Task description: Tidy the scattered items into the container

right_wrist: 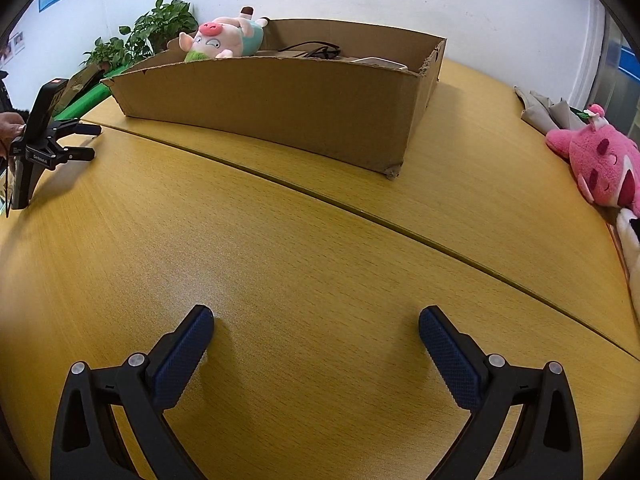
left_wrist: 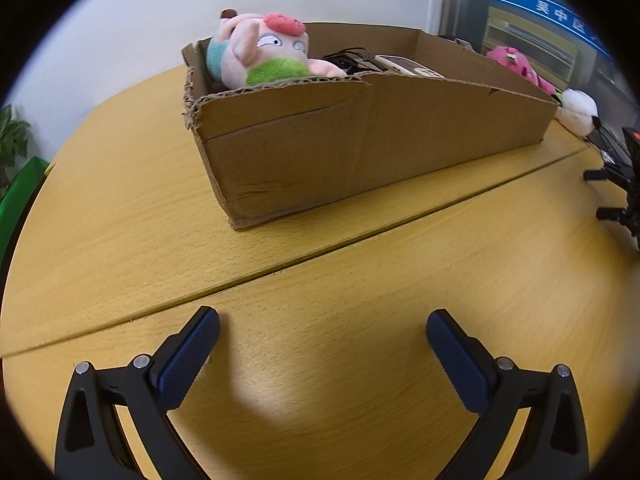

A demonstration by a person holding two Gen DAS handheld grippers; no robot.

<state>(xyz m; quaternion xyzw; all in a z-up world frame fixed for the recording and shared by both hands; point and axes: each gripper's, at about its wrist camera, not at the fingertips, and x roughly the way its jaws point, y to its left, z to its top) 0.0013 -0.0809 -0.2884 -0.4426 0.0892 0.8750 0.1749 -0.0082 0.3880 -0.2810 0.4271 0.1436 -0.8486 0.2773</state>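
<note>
A shallow cardboard box (left_wrist: 360, 140) stands on the wooden table; it also shows in the right wrist view (right_wrist: 288, 104). A pink pig plush (left_wrist: 264, 52) lies in its corner (right_wrist: 224, 38), beside black cables (left_wrist: 348, 58) and a white device (left_wrist: 404, 66). My left gripper (left_wrist: 322, 330) is open and empty, low over the table in front of the box. My right gripper (right_wrist: 316, 326) is open and empty, also low over the table. The left gripper shows at the left edge of the right wrist view (right_wrist: 86, 142), and the right gripper at the right edge of the left wrist view (left_wrist: 596, 194).
A pink strawberry-bear plush (right_wrist: 600, 164) lies at the table's right edge, also seen behind the box (left_wrist: 520, 66). A white plush (left_wrist: 578, 114) lies next to it. Folded grey cloth (right_wrist: 548, 114) lies behind the bear. Green plants (right_wrist: 152, 34) stand at the far left. A seam (right_wrist: 360, 208) crosses the table.
</note>
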